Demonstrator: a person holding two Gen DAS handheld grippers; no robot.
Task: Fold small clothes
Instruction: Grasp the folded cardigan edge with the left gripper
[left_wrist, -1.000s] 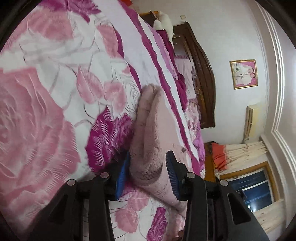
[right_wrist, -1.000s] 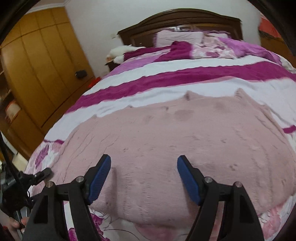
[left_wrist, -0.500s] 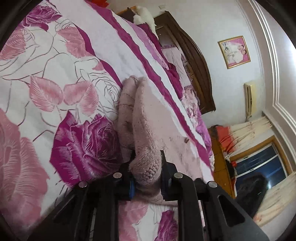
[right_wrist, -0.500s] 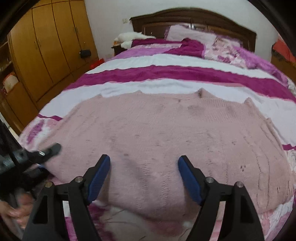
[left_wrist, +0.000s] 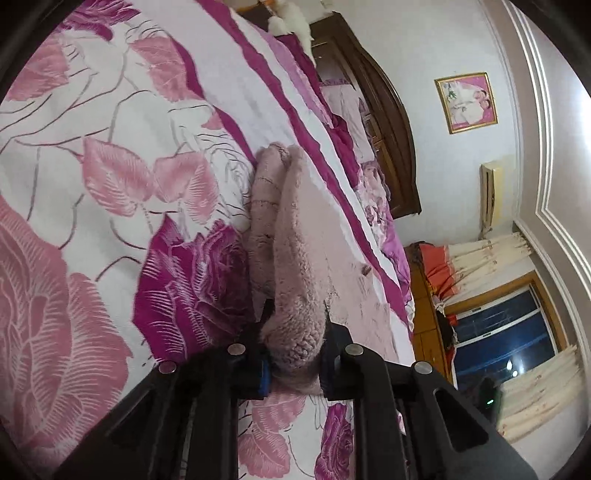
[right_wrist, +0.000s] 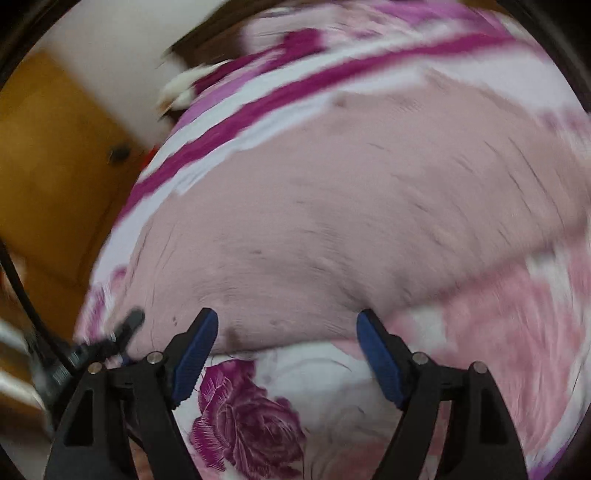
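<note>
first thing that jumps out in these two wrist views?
The pink knit sweater, spread flat across the floral bedspread. In the left wrist view the left gripper is shut on a bunched fold of its edge. In the blurred right wrist view the right gripper stands open over the near hem, holding nothing.

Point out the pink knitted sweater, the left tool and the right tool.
pink knitted sweater (right_wrist: 369, 206): right wrist view, middle of its flat body.
left tool (left_wrist: 295, 354): left wrist view, midway between its fingertips.
right tool (right_wrist: 284, 354): right wrist view, midway between its fingertips.
</note>
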